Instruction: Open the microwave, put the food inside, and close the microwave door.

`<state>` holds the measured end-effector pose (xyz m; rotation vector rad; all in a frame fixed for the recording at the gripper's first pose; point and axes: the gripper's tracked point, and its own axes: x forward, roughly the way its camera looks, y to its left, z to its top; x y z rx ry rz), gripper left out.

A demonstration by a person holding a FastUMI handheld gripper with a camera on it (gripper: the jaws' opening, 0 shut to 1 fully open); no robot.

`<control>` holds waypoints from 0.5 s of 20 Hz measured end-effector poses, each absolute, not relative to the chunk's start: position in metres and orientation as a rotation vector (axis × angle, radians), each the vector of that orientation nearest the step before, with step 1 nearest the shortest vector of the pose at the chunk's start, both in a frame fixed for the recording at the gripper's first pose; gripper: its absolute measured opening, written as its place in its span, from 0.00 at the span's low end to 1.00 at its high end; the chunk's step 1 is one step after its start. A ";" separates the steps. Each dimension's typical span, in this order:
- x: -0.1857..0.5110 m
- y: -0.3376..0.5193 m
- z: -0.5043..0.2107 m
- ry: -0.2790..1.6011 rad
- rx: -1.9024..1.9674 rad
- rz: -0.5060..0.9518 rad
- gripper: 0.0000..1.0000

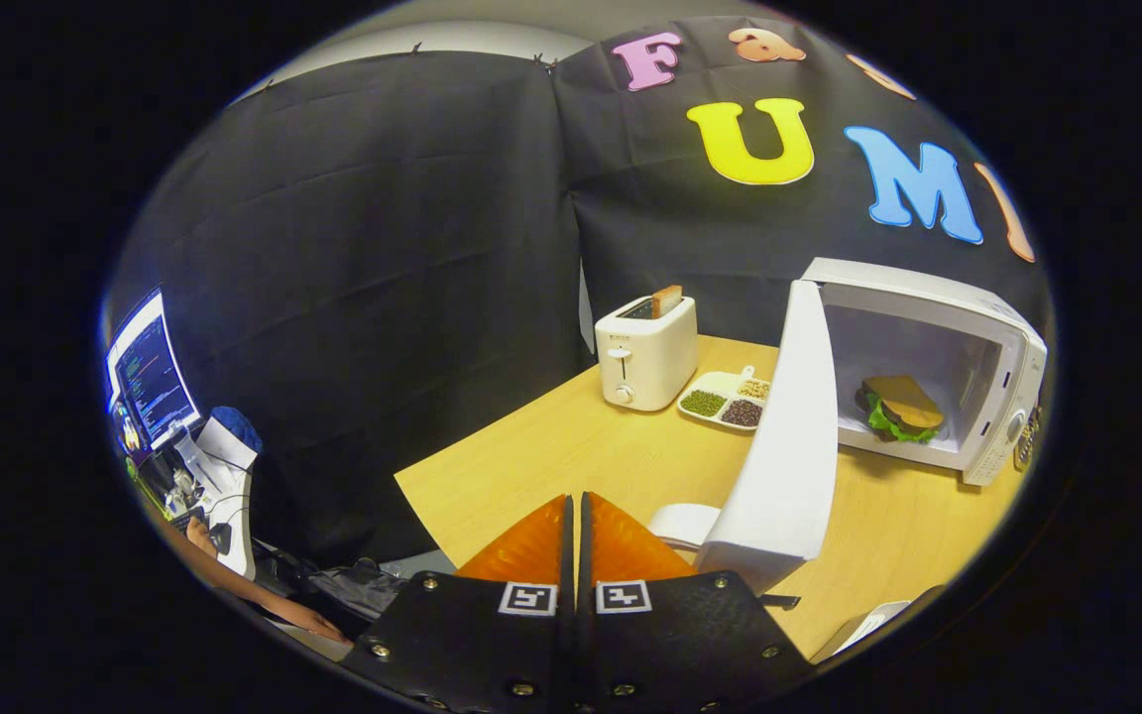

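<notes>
In the gripper view, the tongs [576, 516] are closed, their two fingers pressed together with nothing between them. They hang above the near part of the worktop [571, 446], and they touch nothing.

Ahead of the tongs and to the right stands the microwave [938, 367]. Its door [789, 436] is swung wide open toward the tongs, so that its free edge is just beside the right finger. The sandwich [900, 407], which is the food, already lies inside the microwave, on its floor. So, in my judgement, the step in hand is the closing of the door.

To do it well, I would bring the closed tongs around to the outer face of the door, near its free edge and far from the hinge, because there a small push turns it easily. The push should be slow and follow the arc of the door until it meets the frame. The microwave looks light and may slide on the worktop if the push is too hard.

Beyond the tongs stand a toaster [645, 352] and a small tray [727, 399] with beans; the swing of the door passes near the tray.
</notes>
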<state>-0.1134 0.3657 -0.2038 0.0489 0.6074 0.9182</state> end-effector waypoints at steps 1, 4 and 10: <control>-0.113 0.362 -0.204 0.611 0.048 0.914 0.00; -0.110 0.348 -0.203 0.629 0.054 0.897 0.00; -0.103 0.318 -0.206 0.637 0.042 0.843 0.00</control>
